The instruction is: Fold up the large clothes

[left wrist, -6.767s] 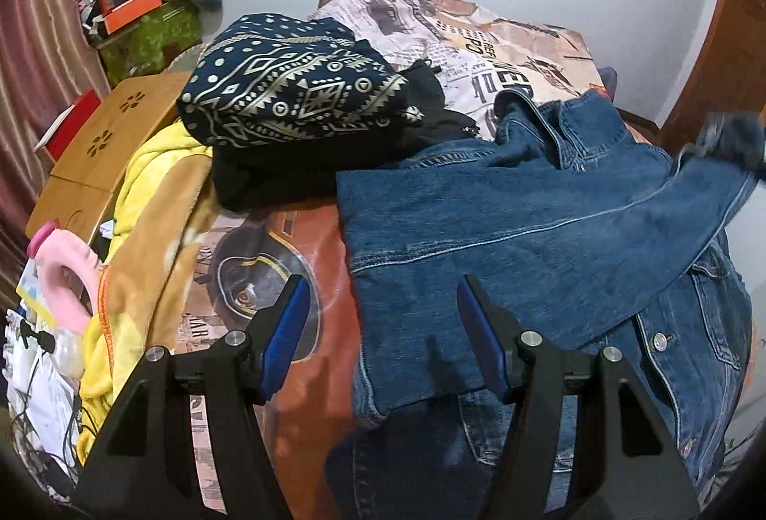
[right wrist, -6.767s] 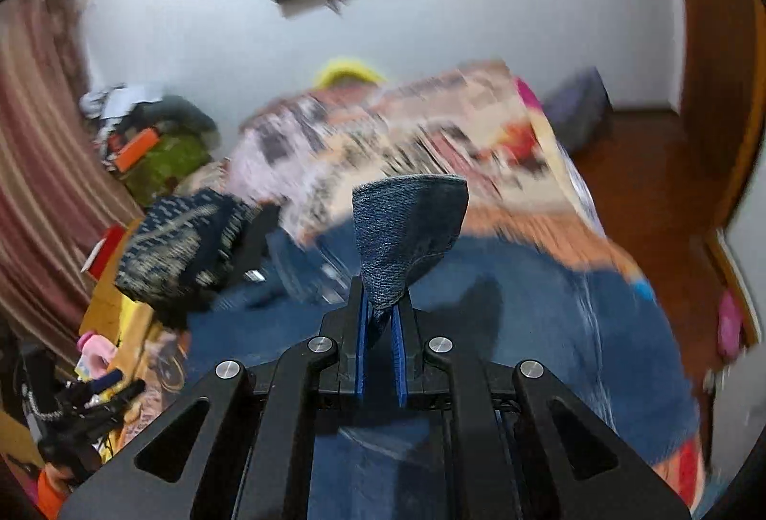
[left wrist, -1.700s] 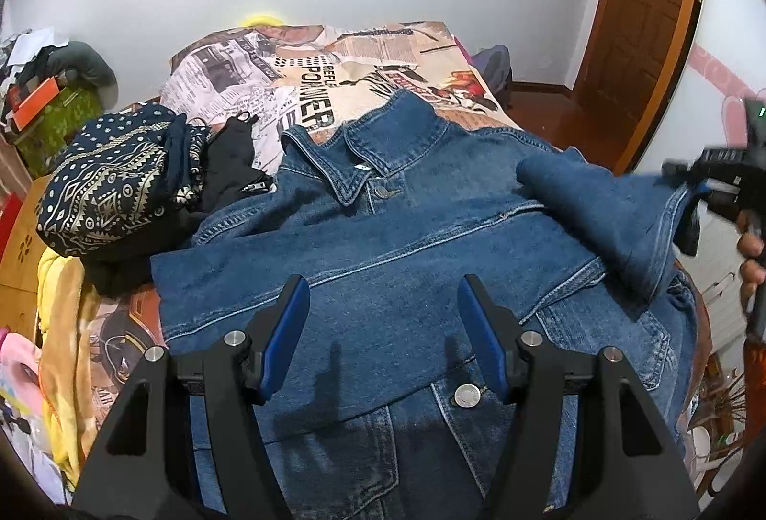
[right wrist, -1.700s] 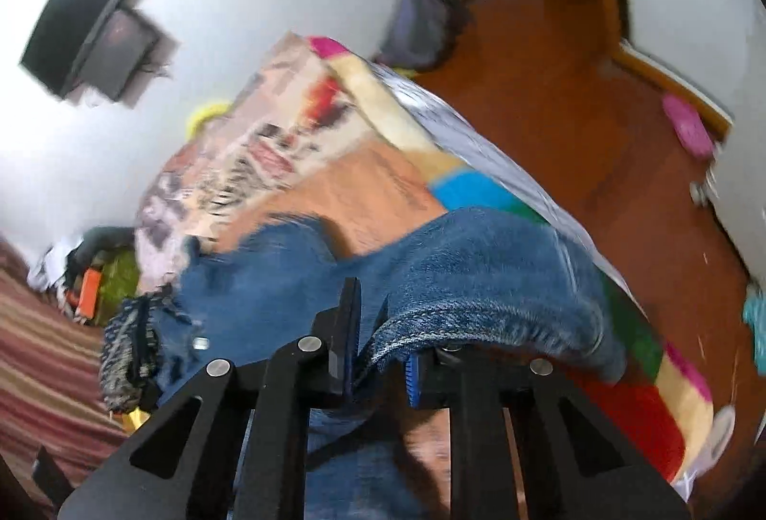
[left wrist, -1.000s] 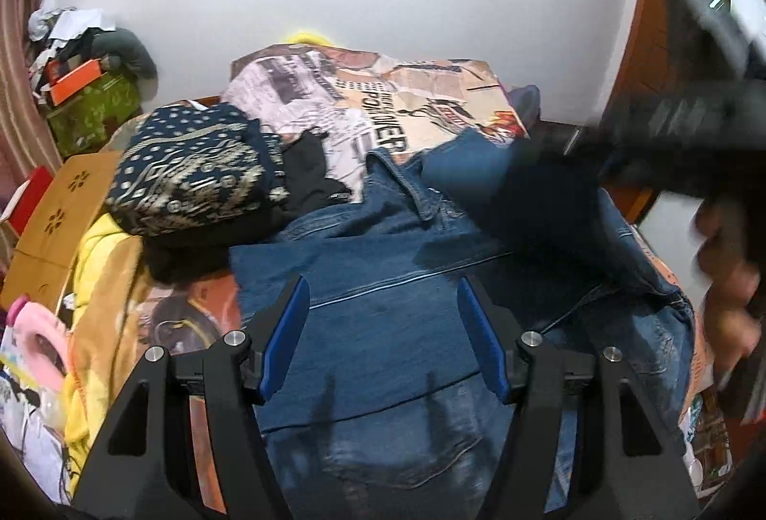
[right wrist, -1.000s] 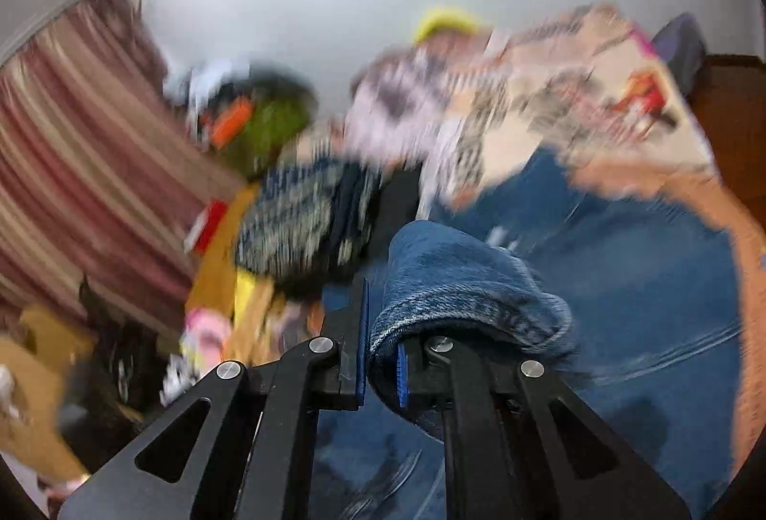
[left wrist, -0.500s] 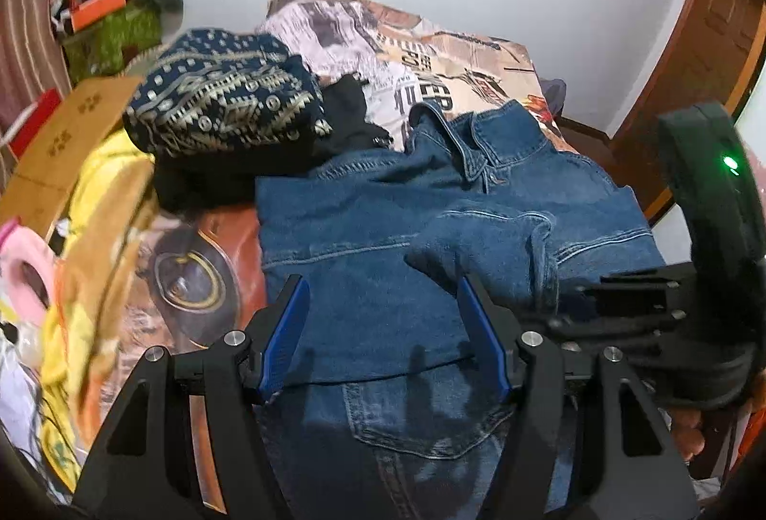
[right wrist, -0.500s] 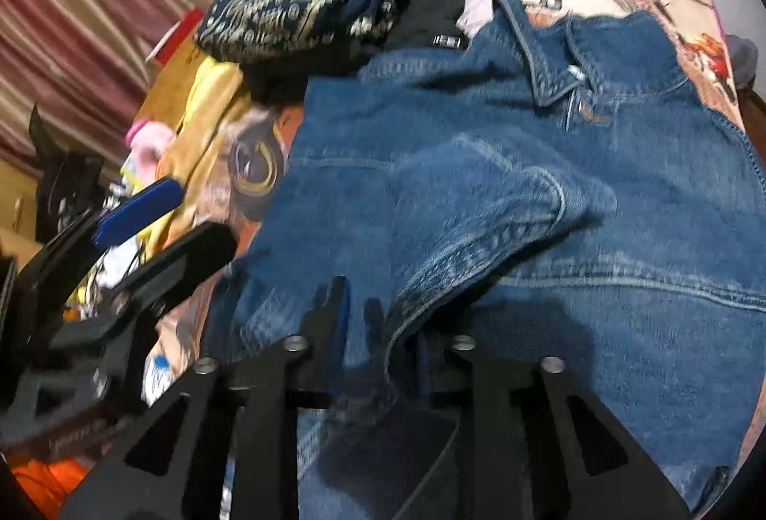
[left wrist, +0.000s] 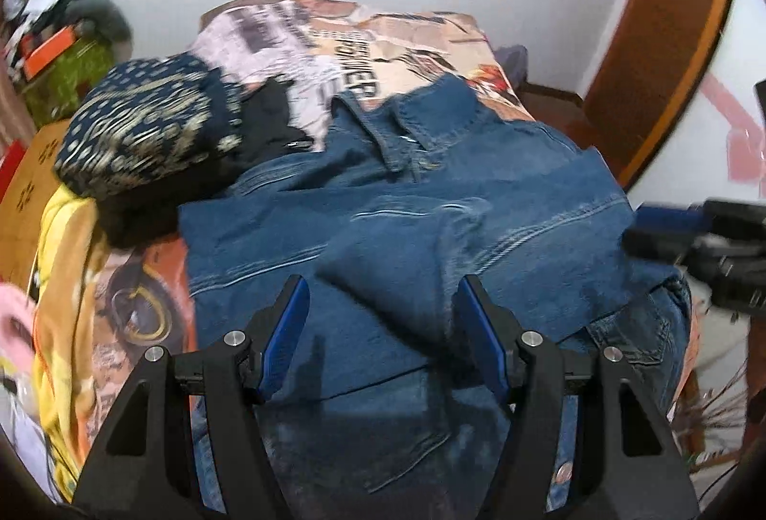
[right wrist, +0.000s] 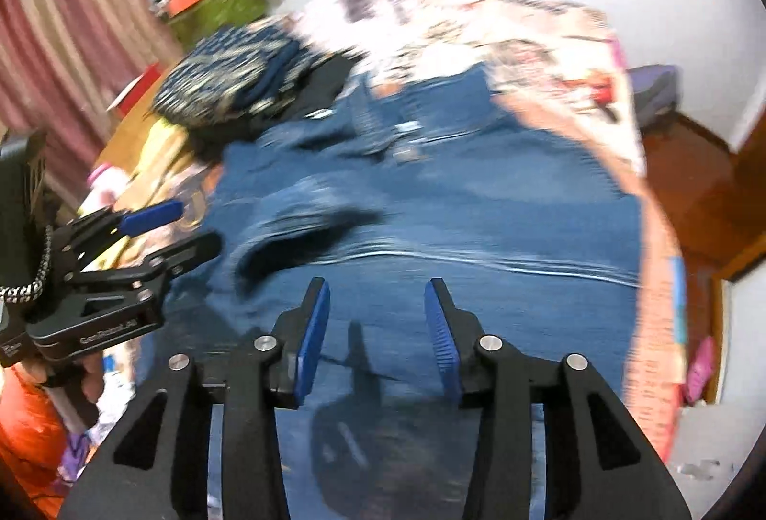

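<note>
A blue denim jacket (left wrist: 392,194) lies spread on the bed, collar toward the far wall, with one sleeve (left wrist: 397,261) folded across its middle. It also shows, blurred, in the right wrist view (right wrist: 455,223). My left gripper (left wrist: 383,328) is open and empty just above the jacket's near part; it also shows at the left of the right wrist view (right wrist: 167,228). My right gripper (right wrist: 378,323) is open and empty above the jacket; it shows at the right edge of the left wrist view (left wrist: 670,232).
A folded navy patterned garment (left wrist: 148,132) on dark clothes lies at the jacket's left. Yellow cloth (left wrist: 67,261) and clutter sit at the bed's left. The printed bedspread (left wrist: 364,36) runs to the white wall. A wooden door (left wrist: 665,36) stands at right.
My right gripper has let go of the denim sleeve, opened and pulled back to the right. The sleeve now lies folded across the jacket. My left gripper stays open.
</note>
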